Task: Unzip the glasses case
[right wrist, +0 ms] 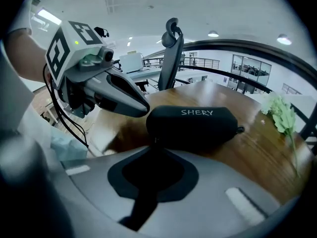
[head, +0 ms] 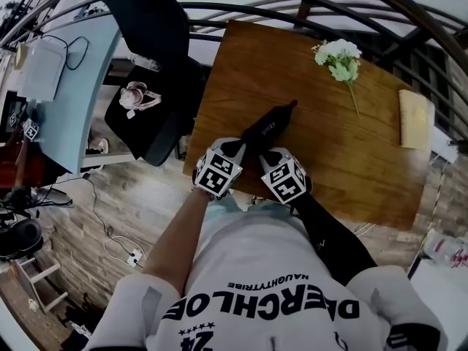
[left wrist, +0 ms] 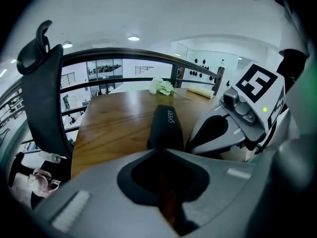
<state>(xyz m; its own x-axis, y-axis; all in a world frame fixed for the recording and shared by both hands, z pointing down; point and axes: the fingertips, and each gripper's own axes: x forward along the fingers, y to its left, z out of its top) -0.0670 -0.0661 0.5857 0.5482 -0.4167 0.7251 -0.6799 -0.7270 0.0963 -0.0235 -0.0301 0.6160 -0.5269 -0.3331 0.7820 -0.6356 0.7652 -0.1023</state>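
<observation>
A black glasses case [head: 269, 126] marked SHERY lies on the wooden table [head: 329, 159], its long side running away from me. Both grippers meet at its near end. In the left gripper view, my left gripper [left wrist: 161, 150] has its jaws together against the end of the case [left wrist: 164, 125]. In the right gripper view, my right gripper [right wrist: 155, 145] is shut on a small zipper pull at the lower edge of the case [right wrist: 193, 125]. The left gripper [right wrist: 114, 90] touches the case's corner there. The zipper line itself is hidden.
A sprig of white flowers [head: 340, 58] and a folded yellowish cloth [head: 415, 119] lie at the table's far right. A black office chair [head: 150, 64] stands left of the table. A dark railing [head: 292, 9] runs behind it. My body is at the table's near edge.
</observation>
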